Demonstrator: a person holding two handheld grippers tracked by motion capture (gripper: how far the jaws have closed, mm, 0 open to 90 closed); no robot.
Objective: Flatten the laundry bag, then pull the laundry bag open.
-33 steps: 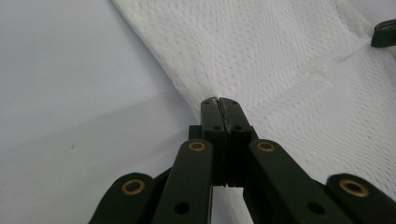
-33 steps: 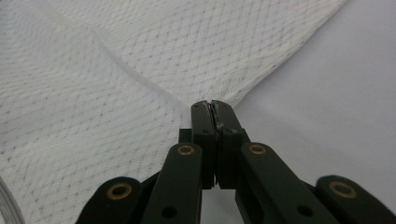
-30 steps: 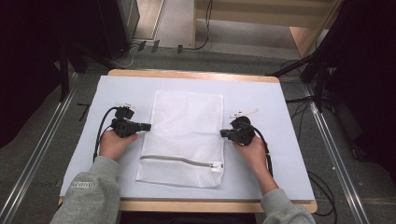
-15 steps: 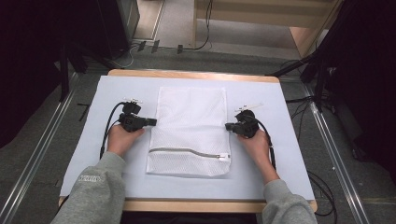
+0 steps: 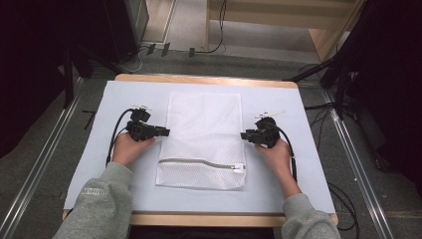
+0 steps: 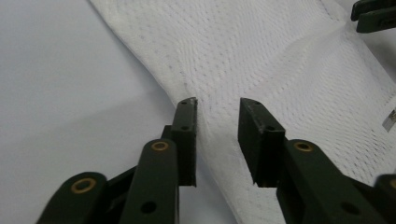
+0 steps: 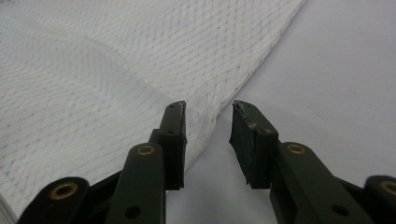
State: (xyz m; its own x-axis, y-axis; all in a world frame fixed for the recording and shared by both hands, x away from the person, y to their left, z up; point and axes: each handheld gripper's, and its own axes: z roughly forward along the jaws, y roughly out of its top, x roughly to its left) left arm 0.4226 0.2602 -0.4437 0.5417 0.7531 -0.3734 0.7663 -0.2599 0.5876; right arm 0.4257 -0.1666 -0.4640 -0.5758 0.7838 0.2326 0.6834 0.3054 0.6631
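A white mesh laundry bag (image 5: 204, 134) lies flat on the table, its zipper (image 5: 199, 163) near the person's end. My left gripper (image 5: 166, 132) is at the bag's left edge and my right gripper (image 5: 244, 135) at its right edge. The left gripper's (image 6: 217, 116) jaws have just been opening; the bag's edge (image 6: 261, 56) lies between them untouched. The right gripper's (image 7: 208, 121) jaws have also just been opening, and the bag's edge (image 7: 116, 70) runs under the gap, free of the pads.
A pale blue mat (image 5: 298, 109) covers the table, with a wooden rim (image 5: 204, 78) at the far side. Cables trail from each gripper along the mat. In the left gripper view the other gripper (image 6: 373, 14) sits across the bag.
The bag lay skewed a second ago; now it lies square and slightly farther from the person. Both hands shifted with it, the right one inward.
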